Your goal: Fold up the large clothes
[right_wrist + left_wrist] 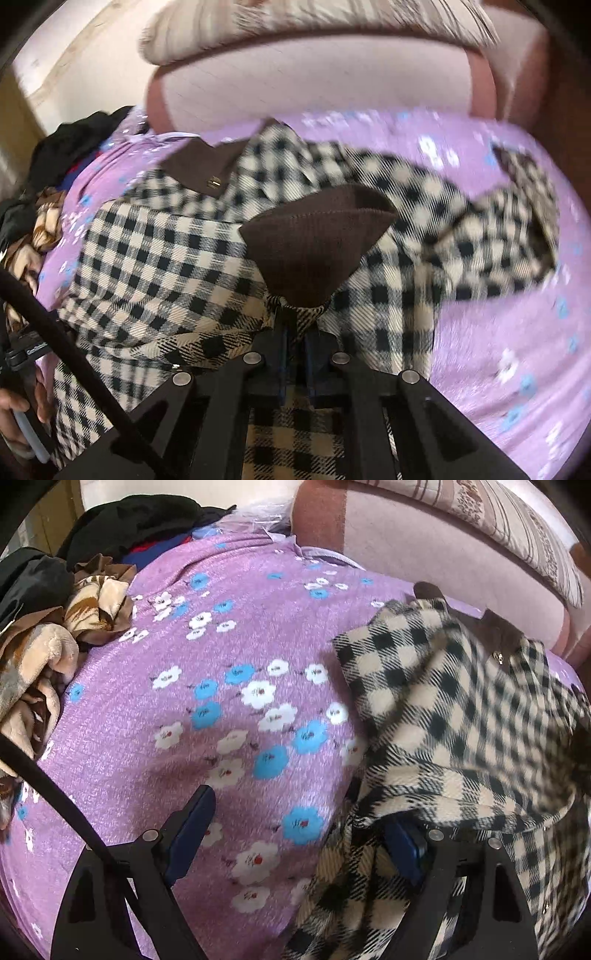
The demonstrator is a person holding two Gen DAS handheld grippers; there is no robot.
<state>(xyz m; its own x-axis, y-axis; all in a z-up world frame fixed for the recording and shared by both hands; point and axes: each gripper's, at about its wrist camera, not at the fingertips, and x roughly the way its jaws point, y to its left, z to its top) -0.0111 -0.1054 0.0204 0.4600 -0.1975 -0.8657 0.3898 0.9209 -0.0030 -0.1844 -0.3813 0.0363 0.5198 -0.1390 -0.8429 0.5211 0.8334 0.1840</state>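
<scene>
A black-and-cream checked garment (443, 709) with a brown collar (506, 642) lies crumpled on the right side of a purple flowered bedsheet (147, 738). My left gripper (299, 812) stands open low over the sheet. Its left finger (192, 830) is bare, and the garment's edge drapes over its right finger (402, 845) without being pinched. In the right wrist view the checked garment (155, 258) spreads across the bed. My right gripper (297, 325) is shut on its cloth just below a brown flap (314, 243), which stands up from the pinch.
A heap of brown and cream blankets (44, 664) and dark clothes (136, 520) fills the sheet's left and far-left side. A pink padded headboard (424, 554) with a striped pillow (517, 528) bounds the far side. A hand (18, 406) shows at lower left.
</scene>
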